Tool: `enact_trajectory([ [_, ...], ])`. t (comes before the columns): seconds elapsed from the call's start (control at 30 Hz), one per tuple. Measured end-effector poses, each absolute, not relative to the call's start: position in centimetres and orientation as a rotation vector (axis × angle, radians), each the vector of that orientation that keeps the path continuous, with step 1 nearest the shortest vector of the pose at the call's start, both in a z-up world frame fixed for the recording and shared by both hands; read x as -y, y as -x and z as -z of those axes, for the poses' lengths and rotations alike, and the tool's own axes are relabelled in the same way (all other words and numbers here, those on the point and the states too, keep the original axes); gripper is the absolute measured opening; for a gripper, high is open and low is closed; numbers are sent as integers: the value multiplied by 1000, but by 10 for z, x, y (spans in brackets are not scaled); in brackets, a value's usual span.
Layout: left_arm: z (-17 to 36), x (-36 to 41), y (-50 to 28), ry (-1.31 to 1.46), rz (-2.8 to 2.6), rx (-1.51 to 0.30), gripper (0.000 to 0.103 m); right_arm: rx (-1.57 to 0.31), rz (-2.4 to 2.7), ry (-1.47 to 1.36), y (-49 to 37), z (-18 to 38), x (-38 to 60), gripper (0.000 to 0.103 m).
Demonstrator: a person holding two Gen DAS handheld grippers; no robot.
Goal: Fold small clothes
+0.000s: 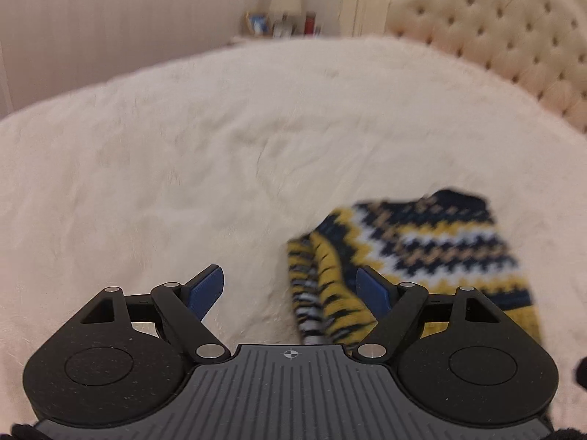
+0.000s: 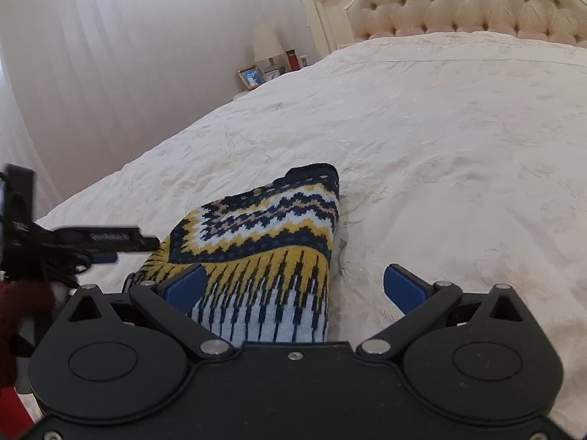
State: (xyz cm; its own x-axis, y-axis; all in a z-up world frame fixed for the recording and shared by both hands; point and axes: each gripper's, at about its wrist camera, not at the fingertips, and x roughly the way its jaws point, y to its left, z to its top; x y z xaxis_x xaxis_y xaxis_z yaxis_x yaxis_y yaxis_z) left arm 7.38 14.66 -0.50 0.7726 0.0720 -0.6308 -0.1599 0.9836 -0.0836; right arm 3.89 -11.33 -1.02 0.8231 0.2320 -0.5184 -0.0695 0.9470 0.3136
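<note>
1. A bedroom: a cream bedspread (image 2: 422,139) covers the bed, with a tufted headboard (image 2: 473,3) far ahead and to the right of both grippers, and pale curtains (image 2: 91,55) off to the left.
2. A nightstand far ahead carries a lamp (image 2: 267,44), a framed photo (image 2: 250,76) and a red item (image 2: 291,58).
3. The knitted sweater (image 2: 264,227), patterned in navy, yellow, white and tan, lies on the bedspread directly ahead of the right gripper (image 2: 295,288), reaching back under its body.
4. The right gripper's jaws stand wide apart; its left blue pad (image 2: 185,288) sits over the sweater's fringe-patterned edge, the right one over bare bedspread. Nothing is clamped.
5. In the left wrist view, blurred, the sweater (image 1: 422,249) lies ahead and to the right of the left gripper (image 1: 293,289).
6. The left gripper's jaws are also spread wide; a folded sleeve runs between them near the right pad (image 1: 372,289). Whether it touches cannot be told.
</note>
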Motion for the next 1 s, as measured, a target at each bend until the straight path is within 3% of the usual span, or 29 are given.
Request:
enact_trajectory([
  [0.33, -12, -107, -21, 38, -161, -622, 79, -578, -166, -300, -5, 0, 116, 102],
  [1.0, -1, -86, 34, 81, -139, -709, 79, -553, -82, -130, 34, 1, 104, 102],
])
